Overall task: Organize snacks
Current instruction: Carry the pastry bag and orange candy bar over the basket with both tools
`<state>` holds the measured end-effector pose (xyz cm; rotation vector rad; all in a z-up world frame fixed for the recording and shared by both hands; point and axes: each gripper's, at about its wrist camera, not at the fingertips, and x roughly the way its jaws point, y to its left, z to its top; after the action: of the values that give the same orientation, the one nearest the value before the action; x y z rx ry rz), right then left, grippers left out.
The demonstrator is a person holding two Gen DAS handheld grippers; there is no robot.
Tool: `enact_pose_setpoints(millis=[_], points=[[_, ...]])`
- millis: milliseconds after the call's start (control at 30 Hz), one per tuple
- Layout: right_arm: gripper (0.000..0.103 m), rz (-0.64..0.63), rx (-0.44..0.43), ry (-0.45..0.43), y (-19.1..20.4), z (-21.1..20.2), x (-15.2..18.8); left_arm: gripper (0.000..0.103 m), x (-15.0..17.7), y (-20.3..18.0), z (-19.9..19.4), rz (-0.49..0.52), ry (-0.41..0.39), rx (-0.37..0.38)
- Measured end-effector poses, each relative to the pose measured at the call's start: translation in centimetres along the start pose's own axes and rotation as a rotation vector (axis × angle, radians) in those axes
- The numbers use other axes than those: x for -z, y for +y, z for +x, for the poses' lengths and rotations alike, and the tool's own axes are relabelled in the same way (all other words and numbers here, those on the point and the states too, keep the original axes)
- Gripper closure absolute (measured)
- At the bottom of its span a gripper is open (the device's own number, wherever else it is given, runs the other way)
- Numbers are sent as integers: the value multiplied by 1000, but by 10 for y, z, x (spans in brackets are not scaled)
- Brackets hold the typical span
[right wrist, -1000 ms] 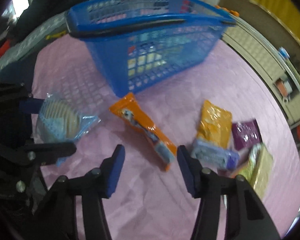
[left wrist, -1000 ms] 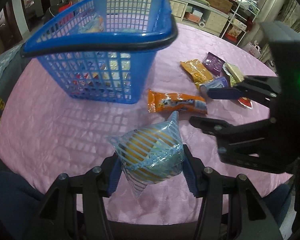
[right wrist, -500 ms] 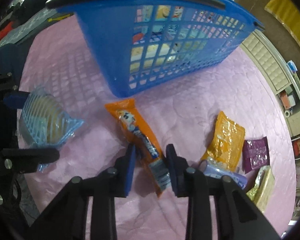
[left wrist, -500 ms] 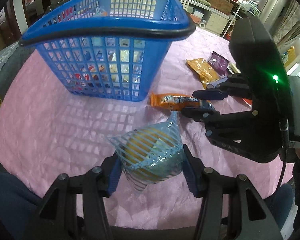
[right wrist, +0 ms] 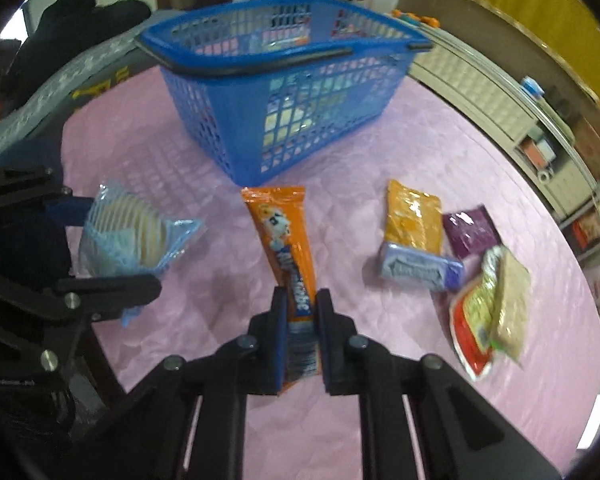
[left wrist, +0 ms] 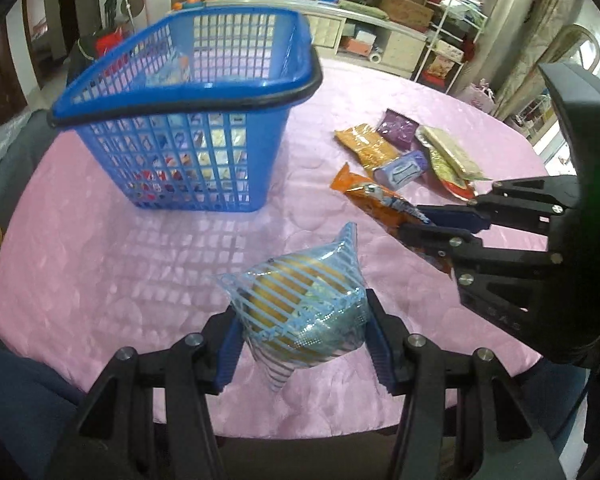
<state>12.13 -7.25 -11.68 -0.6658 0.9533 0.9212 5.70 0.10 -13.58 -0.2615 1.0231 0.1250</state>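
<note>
Moved: my right tongs (right wrist: 301,334) have swung over from bare cloth to the orange stick pack (right wrist: 285,256), and their jaws have just been closing, with the pack's near end between them. The basket (left wrist: 188,100) now sits further off from both tongs than a moment ago.
Right tongs: narrow, pads against the sides of the stick pack's near end; the pack runs straight ahead of them toward the basket. I judge it gripped, though whether it is off the cloth I cannot tell.
Left tongs (left wrist: 300,338): clamped on the bun (left wrist: 300,312) in its blue striped bag, held above the pink cloth (left wrist: 120,264), short of the basket.
Done: several packets already show through the basket's grid.
In hand: two items, one per tongs, neither dropped in yet.
Left: four packets in a cluster to the right of my right tongs: orange pouch (right wrist: 414,216), purple pouch (right wrist: 470,230), lilac pack (right wrist: 420,270), yellow-red bag (right wrist: 492,312).
Progress: I'd call it past halfway.
Next: carry both loads forward over the basket rim and release.
</note>
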Motion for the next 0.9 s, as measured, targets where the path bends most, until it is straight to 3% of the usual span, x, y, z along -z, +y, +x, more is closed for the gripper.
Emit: enact_pose_setpoints(millis=[333,567,900], points=[[86,236,12,-83,-11,-49,4,51,-11,8,-57,129,-130,1],[86,402,-32,-177,-11,-80,-27,51,-57,36,-92,186,-202,-15],[86,529,-43,-234,-10,-82,-84,51,-105,70,-91,221,-211,-45]])
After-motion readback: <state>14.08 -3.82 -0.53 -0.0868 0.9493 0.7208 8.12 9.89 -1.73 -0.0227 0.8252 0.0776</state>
